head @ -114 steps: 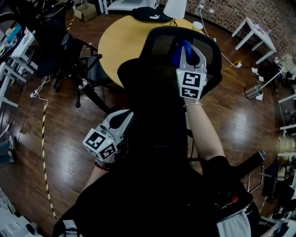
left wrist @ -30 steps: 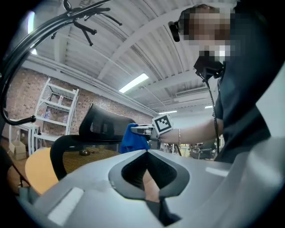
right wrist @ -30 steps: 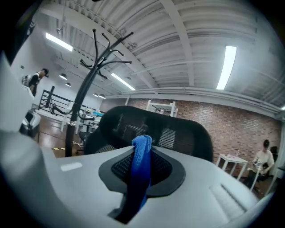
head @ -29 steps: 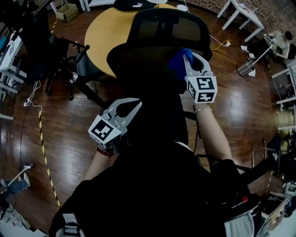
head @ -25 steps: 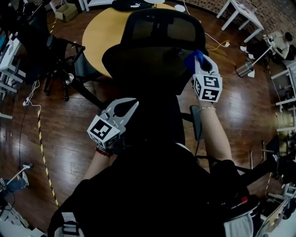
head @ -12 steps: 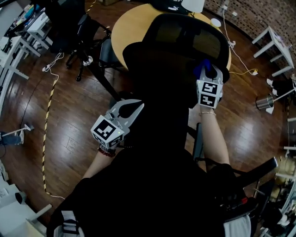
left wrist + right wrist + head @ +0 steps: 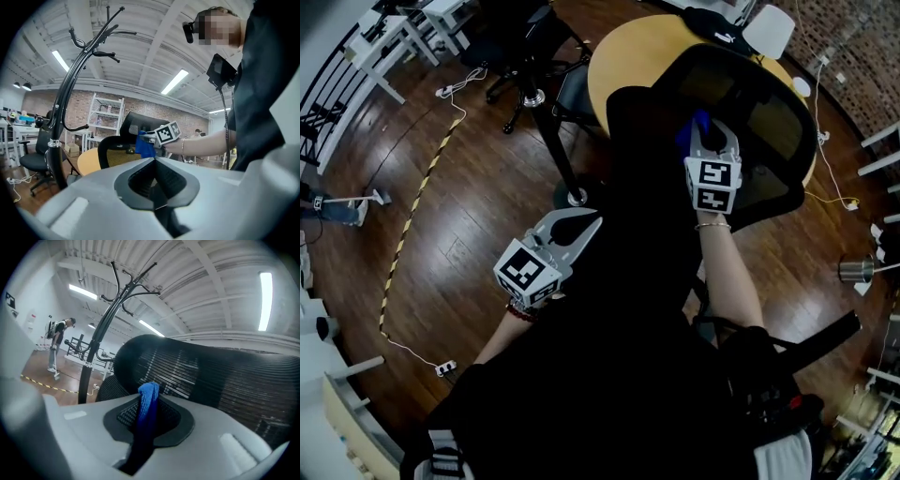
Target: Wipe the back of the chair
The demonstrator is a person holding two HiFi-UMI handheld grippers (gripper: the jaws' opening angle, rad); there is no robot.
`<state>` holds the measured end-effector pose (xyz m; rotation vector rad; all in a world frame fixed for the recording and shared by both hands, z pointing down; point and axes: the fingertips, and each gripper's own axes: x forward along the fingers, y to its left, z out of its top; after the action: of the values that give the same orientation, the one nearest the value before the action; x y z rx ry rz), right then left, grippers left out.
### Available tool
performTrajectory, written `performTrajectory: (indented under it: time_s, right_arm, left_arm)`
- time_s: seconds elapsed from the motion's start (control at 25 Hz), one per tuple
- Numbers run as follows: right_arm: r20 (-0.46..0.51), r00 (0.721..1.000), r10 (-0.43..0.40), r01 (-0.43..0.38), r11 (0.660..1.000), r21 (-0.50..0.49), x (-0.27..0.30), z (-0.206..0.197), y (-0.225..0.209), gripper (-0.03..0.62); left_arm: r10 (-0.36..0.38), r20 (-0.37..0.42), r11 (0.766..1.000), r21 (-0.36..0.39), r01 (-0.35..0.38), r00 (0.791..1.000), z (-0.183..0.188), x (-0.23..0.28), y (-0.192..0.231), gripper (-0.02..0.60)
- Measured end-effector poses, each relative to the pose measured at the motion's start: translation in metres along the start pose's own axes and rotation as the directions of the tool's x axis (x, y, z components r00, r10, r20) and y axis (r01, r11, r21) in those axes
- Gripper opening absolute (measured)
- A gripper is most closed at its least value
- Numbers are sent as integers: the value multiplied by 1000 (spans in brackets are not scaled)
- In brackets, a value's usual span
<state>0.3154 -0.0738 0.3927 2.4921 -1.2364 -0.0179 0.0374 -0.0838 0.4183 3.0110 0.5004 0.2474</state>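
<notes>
Mid-wipe, seemingly: right tongs (image 7: 710,139) clamped on blue cloth (image 7: 697,125) at chair back (image 7: 769,122); left tongs (image 7: 584,225) closed, empty. Next: sweep sideways with firm pressure.

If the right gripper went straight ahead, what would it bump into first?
Probably the black mesh chair back. It fills the view just ahead of the right gripper, so the blue cloth pinched there would likely touch first.

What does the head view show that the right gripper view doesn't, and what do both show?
Only the head view: the left gripper, shut and empty, and the round wooden table. Only the right gripper view: a ceiling light strip and a distant person. Both: the blue cloth clamped in the right gripper, and the chair's mesh back.
</notes>
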Motion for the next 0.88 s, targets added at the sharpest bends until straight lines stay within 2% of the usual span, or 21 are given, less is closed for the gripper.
performTrajectory:
  time_s: [0.24,0.44,0.56,0.68,0.8,0.88]
  right_arm:
    - [46,996,81,-81,997,-13,24,27,46,40]
    - [56,994,89,-91,996,19,32,36,63,40]
    - [77,986,148,-151,988,36,26,36,67,40]
    - [130,974,186,-196,978,66,-7,44,73,40]
    - [174,967,185,-203,975,91,-57,43,67,40]
    - [150,976,159,-175,979,104,-86,23,51,40]
  left_arm:
    - [78,-13,996,-29,-79,997,-9,-23,9,6]
    - [102,-22,993,-66,-103,995,-18,-36,19,6]
    - [69,-26,995,-66,-71,997,-21,-35,16,6]
    - [19,-22,998,-66,-20,1000,-21,-30,10,6]
    - [-62,-27,996,-62,60,998,-21,-13,-1,6]
    - [-117,-32,992,-61,115,993,-21,3,-12,6]
